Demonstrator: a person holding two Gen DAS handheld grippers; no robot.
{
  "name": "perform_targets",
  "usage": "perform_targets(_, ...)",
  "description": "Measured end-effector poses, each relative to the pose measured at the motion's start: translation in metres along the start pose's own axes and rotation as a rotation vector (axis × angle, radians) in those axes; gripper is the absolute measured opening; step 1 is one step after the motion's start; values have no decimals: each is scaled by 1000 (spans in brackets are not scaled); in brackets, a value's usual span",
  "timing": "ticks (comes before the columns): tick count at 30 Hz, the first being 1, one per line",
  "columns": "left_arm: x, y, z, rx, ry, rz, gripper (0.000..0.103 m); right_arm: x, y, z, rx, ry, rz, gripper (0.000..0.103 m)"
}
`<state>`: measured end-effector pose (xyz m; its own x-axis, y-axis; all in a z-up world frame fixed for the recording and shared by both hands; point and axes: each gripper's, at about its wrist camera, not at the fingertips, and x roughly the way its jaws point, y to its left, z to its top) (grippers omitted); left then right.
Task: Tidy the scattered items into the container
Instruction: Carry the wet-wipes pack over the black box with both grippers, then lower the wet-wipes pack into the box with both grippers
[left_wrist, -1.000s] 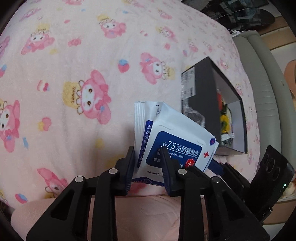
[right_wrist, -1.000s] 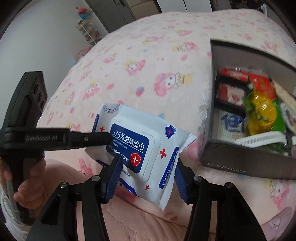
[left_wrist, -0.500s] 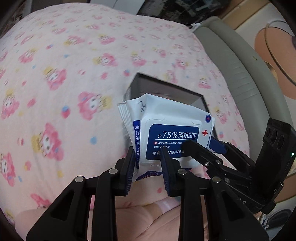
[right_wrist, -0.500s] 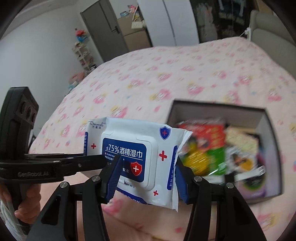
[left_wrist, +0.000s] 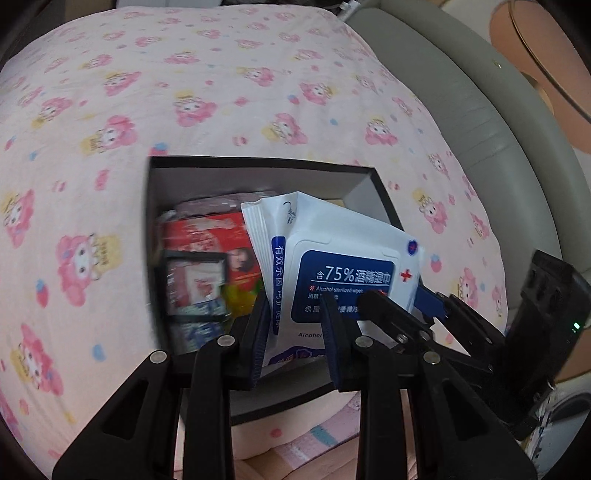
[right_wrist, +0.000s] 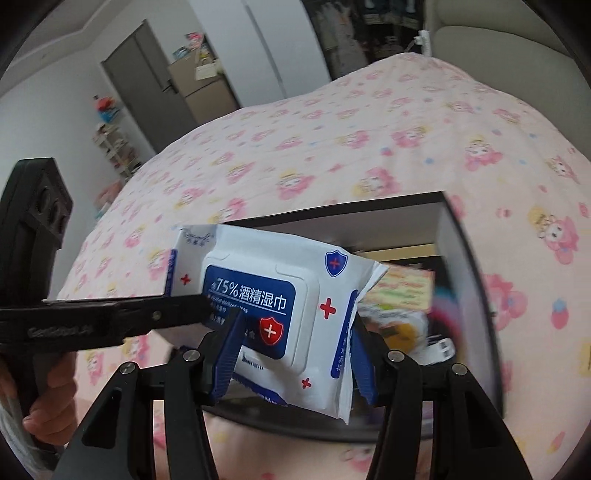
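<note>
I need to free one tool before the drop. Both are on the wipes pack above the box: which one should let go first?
Probably the left tool: it pinches only the wipes pack's edge, while the right tool spans its body over the black box.

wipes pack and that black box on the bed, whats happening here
A person is holding one pack of alcohol wipes with both handheld grippers at once: the left gripper and the right gripper each have their jaws closed on it. The pack hangs just above the open black box, which sits on the pink cartoon-print blanket and already holds snack packets. The wipes are not yet released into it.
</note>
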<state>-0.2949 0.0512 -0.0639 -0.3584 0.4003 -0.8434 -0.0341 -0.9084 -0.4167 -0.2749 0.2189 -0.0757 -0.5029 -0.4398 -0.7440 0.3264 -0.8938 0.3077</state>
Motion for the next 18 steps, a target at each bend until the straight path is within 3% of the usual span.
perform_targets(4,35,-14,9,9,59,-21,26,14,-38,0,130,33,-11,50)
perform_targets(13,75,-36,22,35,108,-24,26,23,-65,15,168,-13,-152,50)
perform_targets(18,82,-28,29,12,119,-37,26,30,-66,21,164,-11,-176,50)
